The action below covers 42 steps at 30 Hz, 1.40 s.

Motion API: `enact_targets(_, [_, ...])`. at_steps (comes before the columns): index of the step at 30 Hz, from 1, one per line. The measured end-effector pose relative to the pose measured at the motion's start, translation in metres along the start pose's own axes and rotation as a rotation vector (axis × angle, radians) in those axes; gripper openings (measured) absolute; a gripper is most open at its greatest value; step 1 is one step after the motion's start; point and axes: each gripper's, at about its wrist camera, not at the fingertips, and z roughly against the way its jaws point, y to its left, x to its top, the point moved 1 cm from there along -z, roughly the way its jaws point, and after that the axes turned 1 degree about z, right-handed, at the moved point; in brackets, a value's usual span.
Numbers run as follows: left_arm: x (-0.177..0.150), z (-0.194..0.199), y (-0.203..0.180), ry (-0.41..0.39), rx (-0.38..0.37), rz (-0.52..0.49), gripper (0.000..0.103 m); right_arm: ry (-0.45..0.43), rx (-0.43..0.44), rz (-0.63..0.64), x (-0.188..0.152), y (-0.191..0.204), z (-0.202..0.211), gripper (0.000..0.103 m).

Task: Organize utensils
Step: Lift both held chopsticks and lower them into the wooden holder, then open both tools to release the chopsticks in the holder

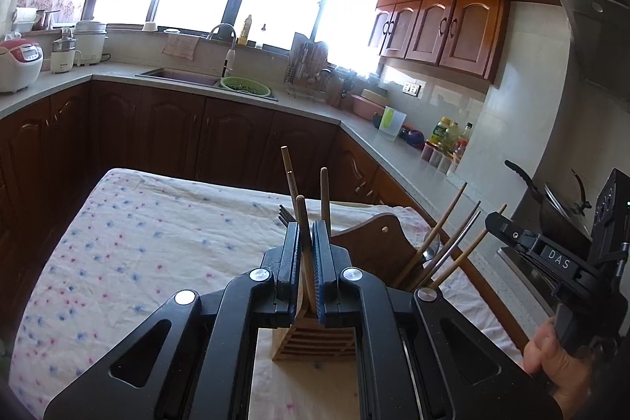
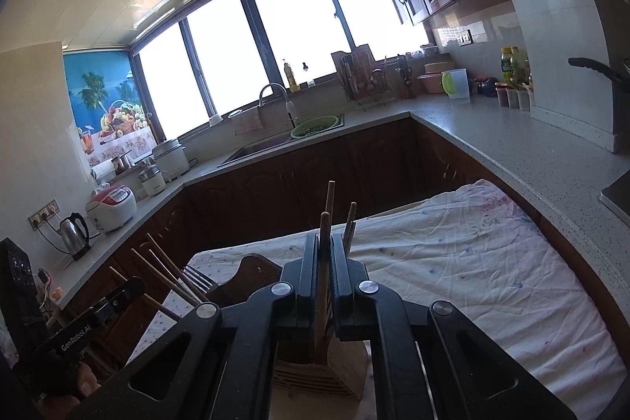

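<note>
A wooden utensil holder [image 1: 315,339] stands on the cloth-covered table [image 1: 138,243]. My left gripper [image 1: 306,235] is shut on a wooden stick-like utensil [image 1: 302,219] that stands in the holder's left part. Two more wooden handles [image 1: 325,191] and a fork [image 1: 284,215] rise behind it. Chopsticks and a metal spoon [image 1: 445,250] lean out of the holder's right part. My right gripper [image 2: 325,247] is shut on a wooden utensil [image 2: 324,227] standing in the holder [image 2: 327,372]; its body also shows in the left wrist view [image 1: 551,258].
A dark wooden board [image 1: 378,243] stands behind the holder. Counter [image 1: 393,152] with sink [image 1: 177,75], green colander [image 1: 245,86], dish rack [image 1: 307,69], bottles [image 1: 449,136] and rice cookers [image 1: 17,63] rings the table. A stove with a pan [image 1: 559,207] is at right.
</note>
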Motion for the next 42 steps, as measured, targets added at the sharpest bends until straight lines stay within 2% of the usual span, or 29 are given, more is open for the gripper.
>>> enact_targets(16, [-0.002, -0.007, 0.001, 0.03, -0.001, 0.005, 0.006, 0.003, 0.003, -0.013, -0.002, -0.001, 0.001, 0.006])
enact_targets(17, [-0.001, -0.007, 0.001, 0.032, -0.001, 0.007, 0.006, 0.006, 0.005, -0.015, -0.003, -0.001, 0.0, 0.01])
enact_targets(19, [-0.002, -0.006, 0.002, 0.04, -0.001, 0.01, 0.01, 0.007, 0.01, -0.025, -0.003, -0.003, 0.001, 0.01])
enact_targets(21, [-0.002, -0.004, 0.004, 0.041, 0.003, 0.016, 0.02, 0.006, 0.012, -0.034, -0.004, -0.004, 0.003, 0.02])
enact_targets(22, [-0.002, -0.002, 0.005, 0.038, 0.006, 0.02, 0.028, 0.002, 0.015, -0.039, -0.004, -0.005, 0.004, 0.025])
enact_targets(23, [-0.003, 0.0, 0.006, 0.036, 0.01, 0.023, 0.036, -0.004, 0.02, -0.043, -0.004, -0.005, 0.007, 0.035])
enact_targets(24, [-0.004, 0.003, 0.006, 0.034, 0.012, 0.025, 0.039, -0.011, 0.025, -0.049, -0.004, -0.006, 0.01, 0.047])
enact_targets(26, [-0.008, 0.008, 0.008, 0.036, 0.02, 0.028, 0.049, -0.027, 0.031, -0.057, -0.005, -0.007, 0.017, 0.054])
enact_targets(27, [-0.011, 0.011, 0.01, 0.036, 0.03, 0.03, 0.053, -0.034, 0.032, -0.06, -0.005, -0.008, 0.021, 0.062])
enact_targets(28, [-0.015, 0.015, 0.012, 0.034, 0.044, 0.034, 0.063, -0.039, 0.036, -0.064, -0.006, -0.008, 0.025, 0.067])
enact_targets(30, [-0.024, 0.023, 0.018, 0.03, 0.063, 0.046, 0.07, -0.049, 0.048, -0.076, -0.011, -0.009, 0.032, 0.087])
enact_targets(32, [-0.034, 0.03, 0.024, 0.042, 0.076, 0.058, 0.076, -0.056, 0.052, -0.08, -0.019, -0.01, 0.039, 0.09])
enact_targets(42, [-0.083, 0.071, 0.032, 0.07, 0.114, 0.045, 0.079, -0.009, 0.015, -0.021, -0.085, -0.003, 0.076, 0.094])
